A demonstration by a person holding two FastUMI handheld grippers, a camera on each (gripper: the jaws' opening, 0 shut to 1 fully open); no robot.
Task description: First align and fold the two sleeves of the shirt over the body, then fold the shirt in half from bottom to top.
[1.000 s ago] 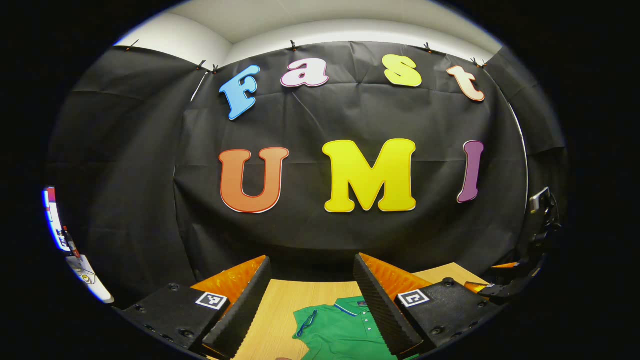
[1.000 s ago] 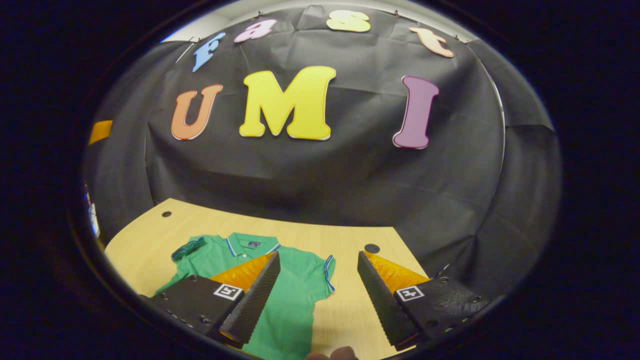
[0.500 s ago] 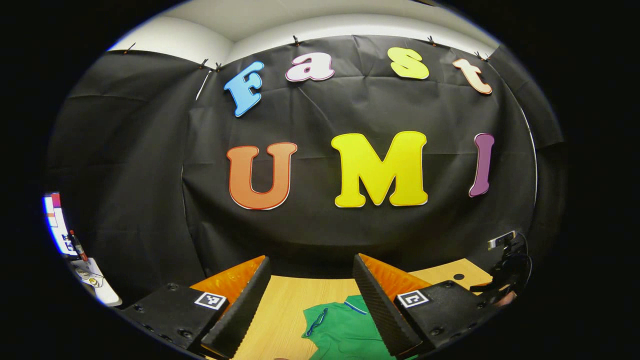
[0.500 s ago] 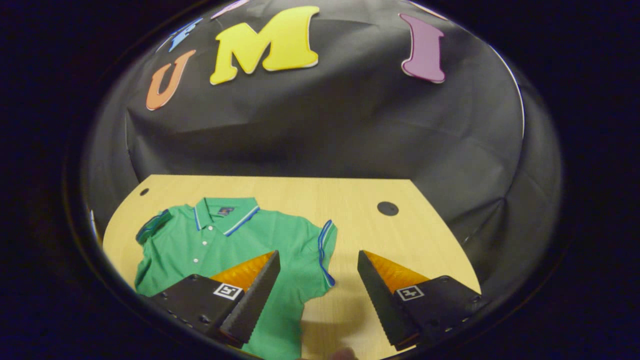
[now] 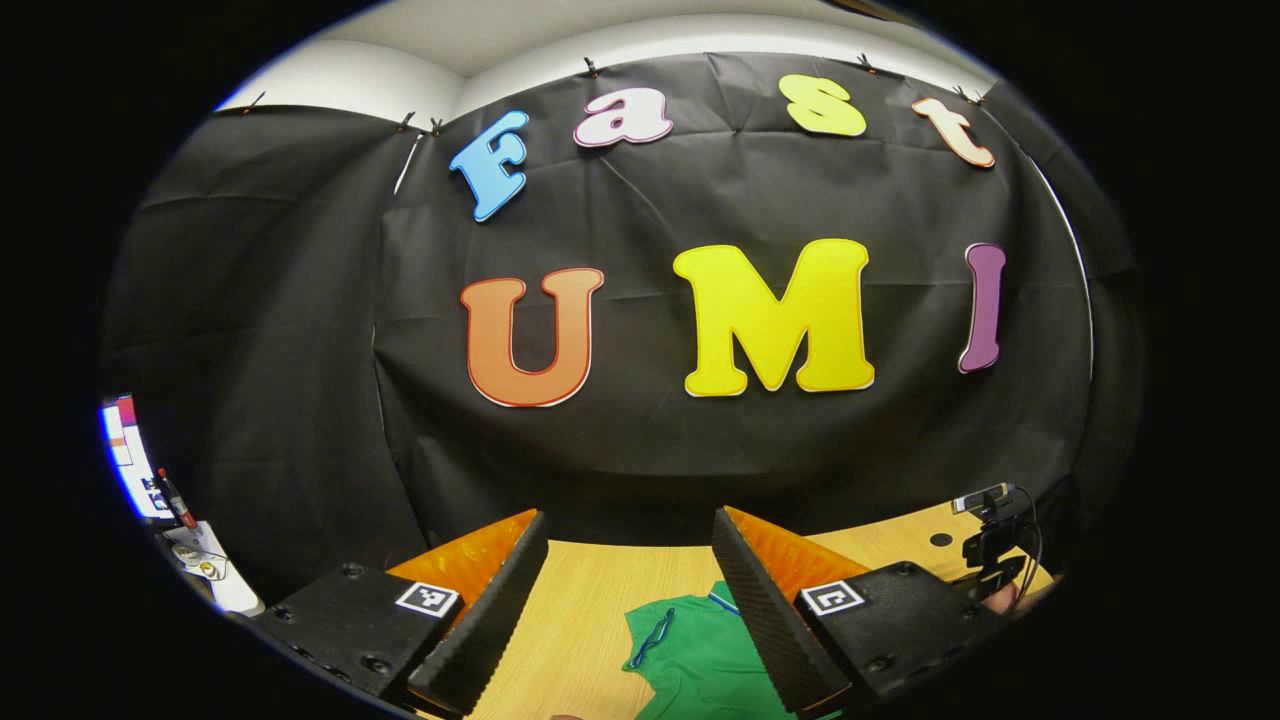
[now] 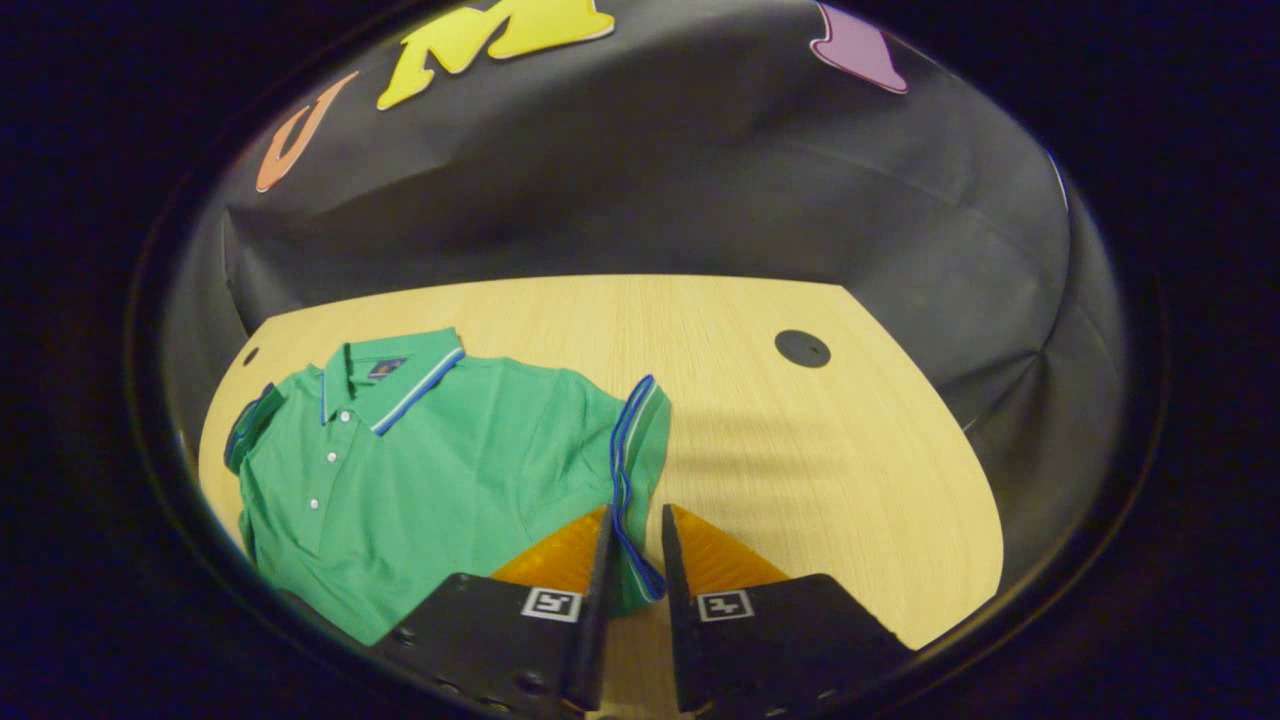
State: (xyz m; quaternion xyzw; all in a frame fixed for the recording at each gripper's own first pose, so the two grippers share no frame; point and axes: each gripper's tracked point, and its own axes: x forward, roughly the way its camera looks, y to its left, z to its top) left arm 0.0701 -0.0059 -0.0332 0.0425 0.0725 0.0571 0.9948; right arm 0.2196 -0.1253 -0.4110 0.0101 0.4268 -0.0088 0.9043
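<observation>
Pinching the sleeve [image 6: 640, 450] hem, right claw [image 6: 633, 540] readies folding it over the shirt [image 6: 430, 460]; left claw [image 5: 628, 590] hangs spread above the bench [image 6: 800, 450].

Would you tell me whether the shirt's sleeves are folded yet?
Not yet: the shirt lies spread, its right sleeve outstretched between the right tongs.

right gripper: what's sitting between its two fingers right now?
In the right gripper view, the right gripper has the blue-striped cuff of the green shirt's sleeve between its nearly closed fingers, over the wooden table.
</observation>
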